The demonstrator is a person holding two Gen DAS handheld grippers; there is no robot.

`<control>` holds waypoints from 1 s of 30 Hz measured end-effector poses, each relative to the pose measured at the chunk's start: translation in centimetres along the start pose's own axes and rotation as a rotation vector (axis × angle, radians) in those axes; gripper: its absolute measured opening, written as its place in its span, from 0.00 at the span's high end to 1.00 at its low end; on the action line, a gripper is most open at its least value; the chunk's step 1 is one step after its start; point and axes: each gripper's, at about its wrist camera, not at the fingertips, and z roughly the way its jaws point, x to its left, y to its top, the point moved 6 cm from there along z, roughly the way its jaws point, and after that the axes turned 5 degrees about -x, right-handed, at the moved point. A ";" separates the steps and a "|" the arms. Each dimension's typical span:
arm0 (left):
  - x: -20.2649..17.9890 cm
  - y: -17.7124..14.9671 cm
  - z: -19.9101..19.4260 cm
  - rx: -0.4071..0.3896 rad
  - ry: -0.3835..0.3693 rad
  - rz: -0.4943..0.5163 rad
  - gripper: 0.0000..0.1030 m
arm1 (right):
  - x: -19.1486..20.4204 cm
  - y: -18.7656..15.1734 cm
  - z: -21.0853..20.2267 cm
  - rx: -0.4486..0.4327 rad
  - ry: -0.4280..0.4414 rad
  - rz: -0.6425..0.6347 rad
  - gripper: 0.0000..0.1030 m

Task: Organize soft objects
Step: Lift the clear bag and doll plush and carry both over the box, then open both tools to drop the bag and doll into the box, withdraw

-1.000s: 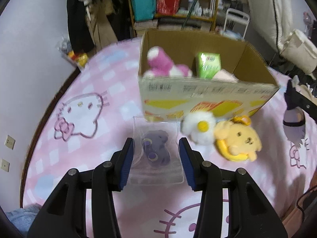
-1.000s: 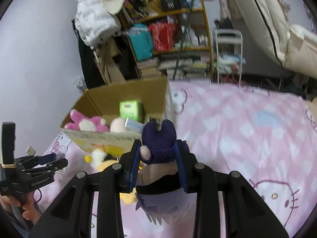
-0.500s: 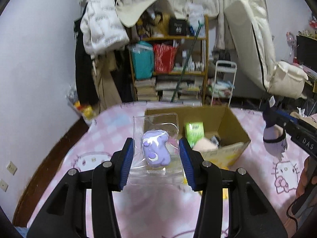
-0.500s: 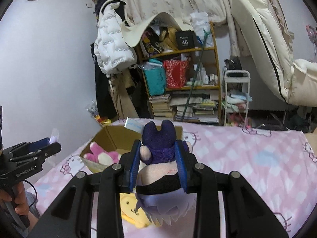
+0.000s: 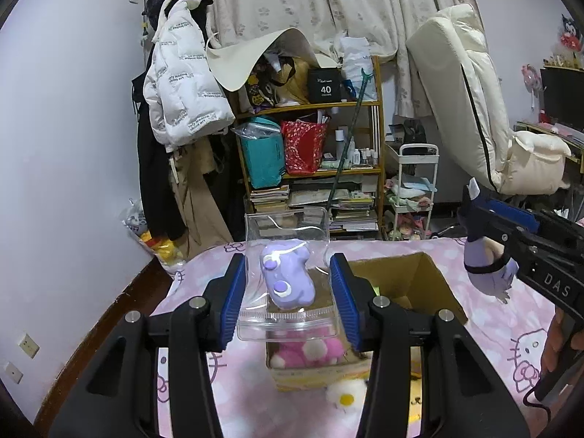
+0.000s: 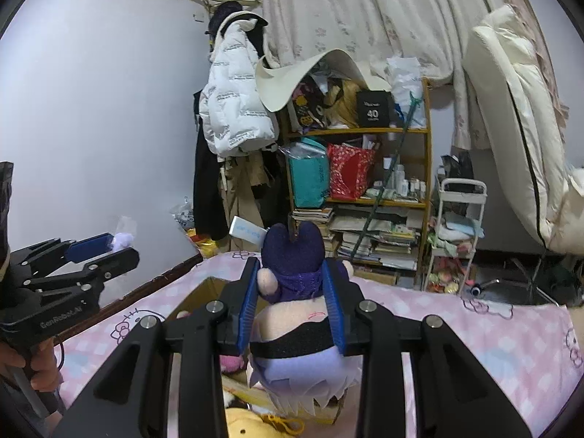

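My left gripper (image 5: 288,292) is shut on a clear plastic pouch (image 5: 286,314) with a light purple plush (image 5: 288,277) inside, held in the air above the open cardboard box (image 5: 430,281). A pink plush (image 5: 306,352) lies in the box. My right gripper (image 6: 292,303) is shut on a dark purple hooded plush doll (image 6: 292,255), also held above the box (image 6: 197,295). The right gripper shows in the left wrist view (image 5: 485,241), the left gripper in the right wrist view (image 6: 106,252).
A white flower plush (image 5: 345,394) and a yellow plush (image 6: 248,425) lie on the pink Hello Kitty bedsheet (image 5: 511,332) in front of the box. A cluttered shelf (image 5: 317,168), hanging jackets (image 5: 179,109) and a white cart (image 5: 416,189) stand beyond the bed.
My left gripper has closed on the pouch and lifted it from the bed up above the box. My right gripper has risen too, still holding the doll.
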 end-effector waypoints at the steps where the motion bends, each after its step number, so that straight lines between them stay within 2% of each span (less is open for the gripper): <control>1: 0.1 0.2 0.4 0.001 -0.004 -0.008 0.56 | 0.0 0.0 0.1 -0.003 0.003 -0.005 0.65; 5: 0.3 -0.1 1.6 0.012 -0.008 -0.030 0.55 | 0.4 -0.6 1.2 -0.011 0.014 -0.005 0.65; 10: 1.0 -2.9 3.3 0.066 -0.024 -0.086 0.55 | 0.4 -2.6 2.5 0.006 0.019 0.008 0.63; 19: 0.4 -5.8 6.7 0.128 -0.024 -0.063 0.55 | -0.4 -5.5 5.4 0.081 0.020 0.020 0.63; 30: -1.4 -6.4 9.1 0.172 -0.087 -0.049 0.54 | -1.2 -7.0 7.0 0.142 -0.001 0.012 0.63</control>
